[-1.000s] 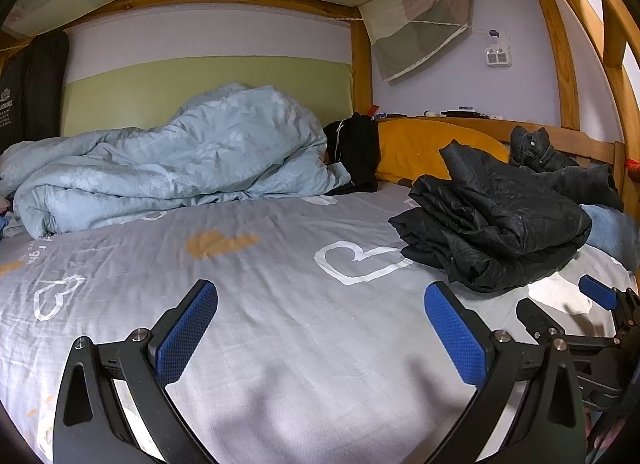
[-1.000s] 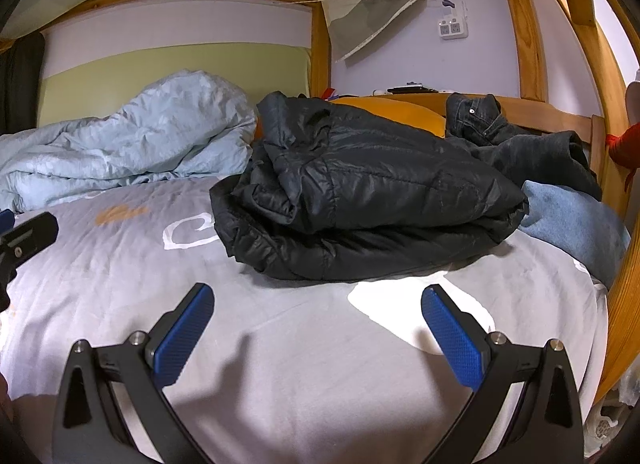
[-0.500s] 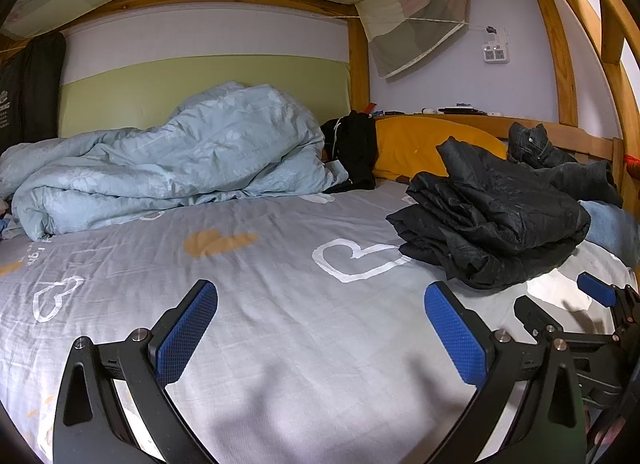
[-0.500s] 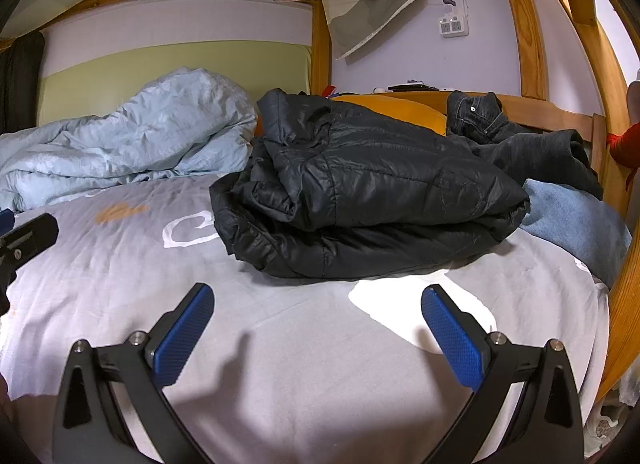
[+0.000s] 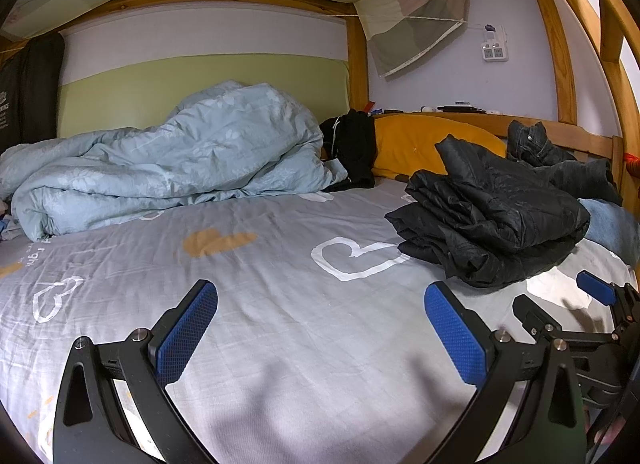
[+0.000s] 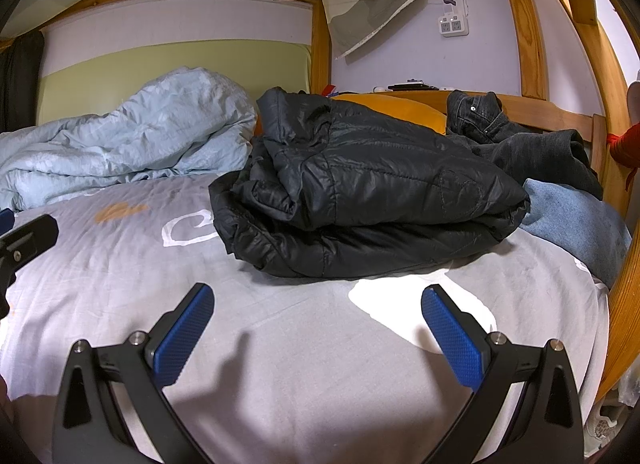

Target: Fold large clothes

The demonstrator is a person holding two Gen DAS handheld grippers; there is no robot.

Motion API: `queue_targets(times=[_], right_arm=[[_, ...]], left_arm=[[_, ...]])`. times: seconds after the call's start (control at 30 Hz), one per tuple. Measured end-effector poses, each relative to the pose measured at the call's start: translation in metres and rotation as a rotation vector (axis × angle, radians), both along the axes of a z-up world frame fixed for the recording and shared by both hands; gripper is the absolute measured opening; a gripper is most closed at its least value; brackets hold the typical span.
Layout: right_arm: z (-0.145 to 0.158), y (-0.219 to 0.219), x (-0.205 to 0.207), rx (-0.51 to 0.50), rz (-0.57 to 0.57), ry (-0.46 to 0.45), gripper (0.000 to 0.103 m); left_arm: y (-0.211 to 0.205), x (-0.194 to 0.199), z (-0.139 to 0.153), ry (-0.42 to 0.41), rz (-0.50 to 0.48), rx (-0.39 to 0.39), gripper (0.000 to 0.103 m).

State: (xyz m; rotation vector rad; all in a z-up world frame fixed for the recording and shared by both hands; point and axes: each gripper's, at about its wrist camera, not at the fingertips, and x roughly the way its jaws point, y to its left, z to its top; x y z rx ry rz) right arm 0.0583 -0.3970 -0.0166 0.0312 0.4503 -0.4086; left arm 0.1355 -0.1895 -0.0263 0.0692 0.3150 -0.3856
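Jacket (image 6: 360, 191) lies centre frame on the bedsheet (image 6: 280, 344), duvet (image 6: 120, 143) upper left behind it, jeans (image 6: 520, 139) upper right, pillow (image 6: 396, 107) btwn them at back.

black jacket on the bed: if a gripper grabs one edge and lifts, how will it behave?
Likely floppy: the jacket lies in soft, rumpled folds, so a one-edge lift would probably unfold the stack. Its shiny quilted shell looks slick, so the layers may slide apart and slip from the pads. Puffy, so probably light for its bulk. Both grippers are open, clear of it.
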Motion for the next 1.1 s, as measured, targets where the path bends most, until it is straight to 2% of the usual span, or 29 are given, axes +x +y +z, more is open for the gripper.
queue_targets(times=[1.1], right_arm=[[-0.0019, -0.0003, 0.0018, -0.001, -0.007, 0.01, 0.103]], left_arm=[[0.0011, -0.0005, -0.0001, -0.01, 0.007, -0.002, 0.103]])
